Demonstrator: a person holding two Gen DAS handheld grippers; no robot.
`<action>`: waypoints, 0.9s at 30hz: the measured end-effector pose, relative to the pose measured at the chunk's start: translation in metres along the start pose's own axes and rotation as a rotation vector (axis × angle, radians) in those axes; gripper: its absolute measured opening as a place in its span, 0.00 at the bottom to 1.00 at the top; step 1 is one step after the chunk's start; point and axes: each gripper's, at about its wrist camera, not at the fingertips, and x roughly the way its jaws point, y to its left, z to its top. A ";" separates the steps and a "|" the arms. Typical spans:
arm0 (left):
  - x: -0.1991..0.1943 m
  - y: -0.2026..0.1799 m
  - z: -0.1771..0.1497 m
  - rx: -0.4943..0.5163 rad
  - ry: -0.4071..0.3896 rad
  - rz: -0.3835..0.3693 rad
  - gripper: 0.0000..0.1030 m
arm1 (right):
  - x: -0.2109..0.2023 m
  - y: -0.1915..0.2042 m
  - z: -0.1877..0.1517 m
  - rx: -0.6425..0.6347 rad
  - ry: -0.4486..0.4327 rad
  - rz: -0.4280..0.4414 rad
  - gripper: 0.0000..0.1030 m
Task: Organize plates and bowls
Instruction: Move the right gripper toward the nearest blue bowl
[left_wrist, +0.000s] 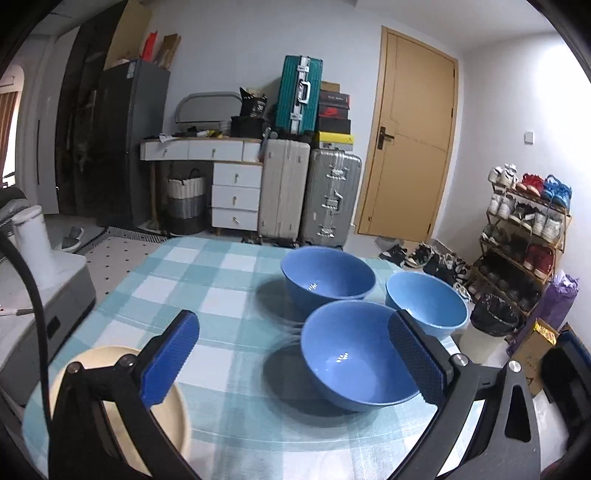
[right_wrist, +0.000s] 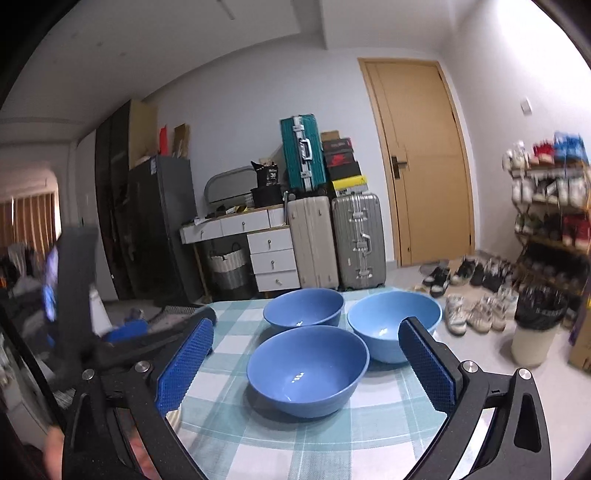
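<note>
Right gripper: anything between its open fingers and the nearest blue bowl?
Nothing. In the right wrist view the right gripper is open and empty, and only bare checked tablecloth lies before the nearest bowl.

Even, cool indoor light is seen, with soft shadows, strong fisheye bending, dark corners and motion-blurred edges.

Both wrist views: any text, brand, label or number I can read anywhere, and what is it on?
None can be read for certain.
Stacked shoeboxes: printing and a red logo, too blurred to read.
Black bag on the desk: white printing, too small to read.
Black bin bag: pale print, blurred.
Yellow packet on the floor: markings unreadable.
Blue bowls, checked tablecloth, suitcases: no text visible.
</note>
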 end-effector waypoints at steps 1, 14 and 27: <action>0.006 -0.001 -0.001 0.005 0.017 -0.003 1.00 | 0.000 -0.005 0.001 0.016 0.004 -0.001 0.99; 0.026 -0.023 -0.003 0.033 0.083 -0.031 1.00 | 0.007 -0.030 0.002 0.097 0.001 -0.070 0.99; 0.060 0.012 -0.015 -0.076 0.287 -0.020 1.00 | 0.056 -0.043 -0.015 0.163 0.131 -0.165 0.99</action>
